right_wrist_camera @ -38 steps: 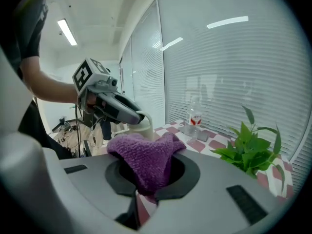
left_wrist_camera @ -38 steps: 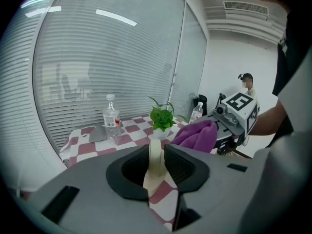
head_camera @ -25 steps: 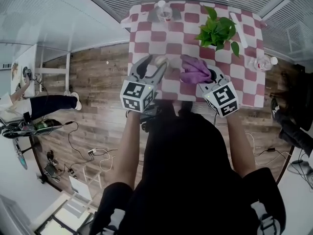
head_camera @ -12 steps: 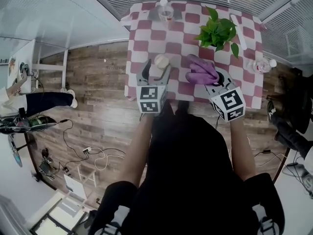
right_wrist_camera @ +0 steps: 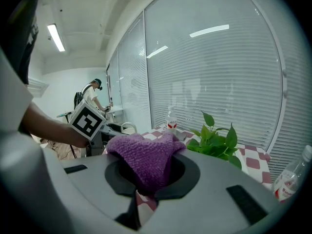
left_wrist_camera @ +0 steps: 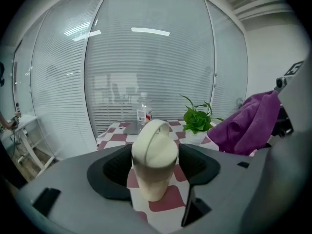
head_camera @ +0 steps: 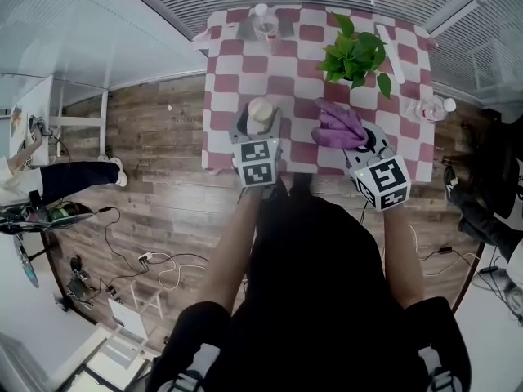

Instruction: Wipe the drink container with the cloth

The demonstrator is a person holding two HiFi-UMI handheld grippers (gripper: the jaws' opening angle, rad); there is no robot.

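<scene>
While clenching purple cloth in right gripper, angled slightly down at centre right, straddles upright drink container with left gripper, jaws just opened wide.

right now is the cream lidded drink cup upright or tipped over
Upright: the cream lidded drink cup stands on its base on the red-and-white checked tablecloth, lid handle on top.

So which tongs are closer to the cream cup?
Left. The left tongs, just opened, straddle the cup; the right tongs grip the purple cloth off to its right.
</scene>
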